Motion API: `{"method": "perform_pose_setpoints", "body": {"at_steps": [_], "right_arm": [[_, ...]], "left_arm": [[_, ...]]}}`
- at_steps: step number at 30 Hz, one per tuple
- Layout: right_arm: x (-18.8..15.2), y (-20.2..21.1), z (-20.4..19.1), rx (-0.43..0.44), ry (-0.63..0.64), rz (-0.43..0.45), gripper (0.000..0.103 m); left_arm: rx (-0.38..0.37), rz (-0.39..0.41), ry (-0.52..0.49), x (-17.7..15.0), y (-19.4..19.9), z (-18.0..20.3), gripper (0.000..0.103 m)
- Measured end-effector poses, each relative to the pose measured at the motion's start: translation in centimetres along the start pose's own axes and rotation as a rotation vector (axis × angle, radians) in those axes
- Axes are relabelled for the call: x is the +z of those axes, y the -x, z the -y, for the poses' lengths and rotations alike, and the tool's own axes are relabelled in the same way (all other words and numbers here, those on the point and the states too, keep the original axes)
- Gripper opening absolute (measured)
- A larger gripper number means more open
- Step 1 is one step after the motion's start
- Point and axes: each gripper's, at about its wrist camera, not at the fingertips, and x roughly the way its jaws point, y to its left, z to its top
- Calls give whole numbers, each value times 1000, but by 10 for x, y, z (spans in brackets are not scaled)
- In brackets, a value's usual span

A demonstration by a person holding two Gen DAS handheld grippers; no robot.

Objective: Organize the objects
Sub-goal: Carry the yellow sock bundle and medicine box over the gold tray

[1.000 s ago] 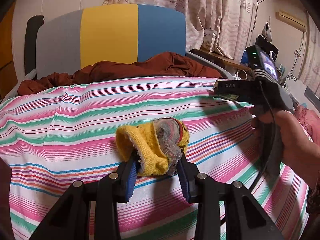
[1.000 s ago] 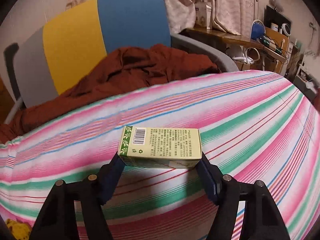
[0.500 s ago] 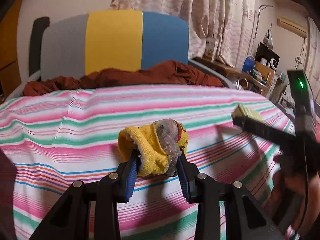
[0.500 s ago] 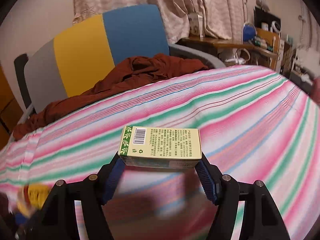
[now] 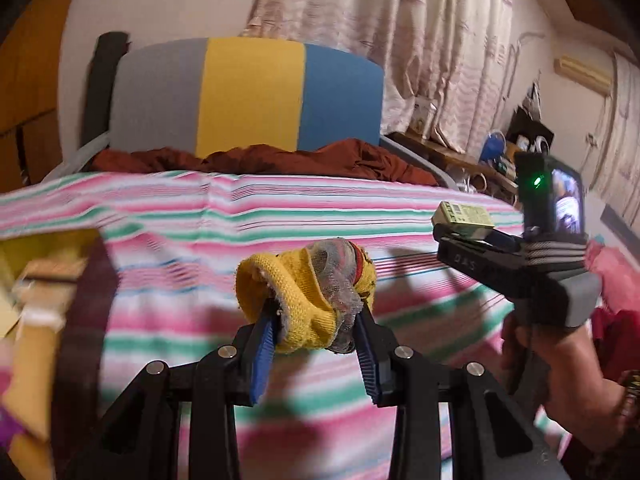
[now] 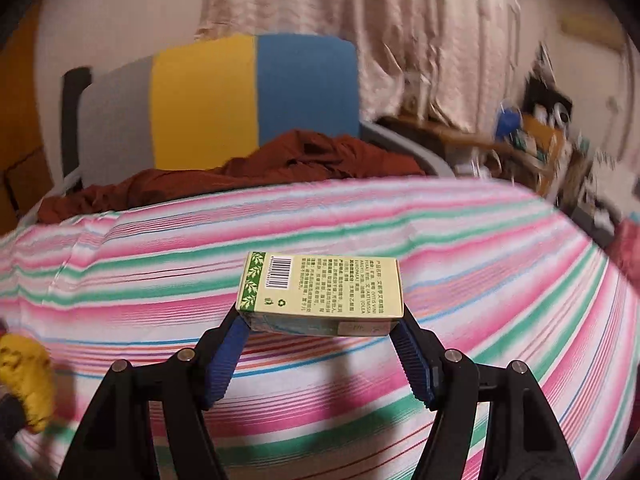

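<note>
item: left gripper (image 5: pixel 316 344), jaws pinching crumpled yellow knit cloth (image 5: pixel 304 304), frame centre; right gripper (image 6: pixel 320 344) clamps pale green printed carton (image 6: pixel 320 288). change: cardboard box (image 5: pixel 36 304) newly at left edge, likely drop-off.

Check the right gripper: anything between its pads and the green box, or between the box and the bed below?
Nothing visible. The right gripper has both blue pads directly on the ends of the green box, held above the striped bedspread. The bedspread around it looks bare; the spot under the box is hidden.
</note>
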Motion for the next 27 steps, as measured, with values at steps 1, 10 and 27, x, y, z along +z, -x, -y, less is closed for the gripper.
{"method": "perform_pose_setpoints", "body": {"at_steps": [1, 10, 27], "right_arm": [[0, 4, -6, 1, 29, 17, 71], [-10, 32, -39, 43, 159, 65, 71], [-13, 152, -126, 452, 85, 108, 71]], "left_arm": [[-3, 5, 15, -2, 8, -5, 37], [10, 59, 149, -12, 78, -58, 37], [226, 40, 433, -35, 136, -212, 37]]}}
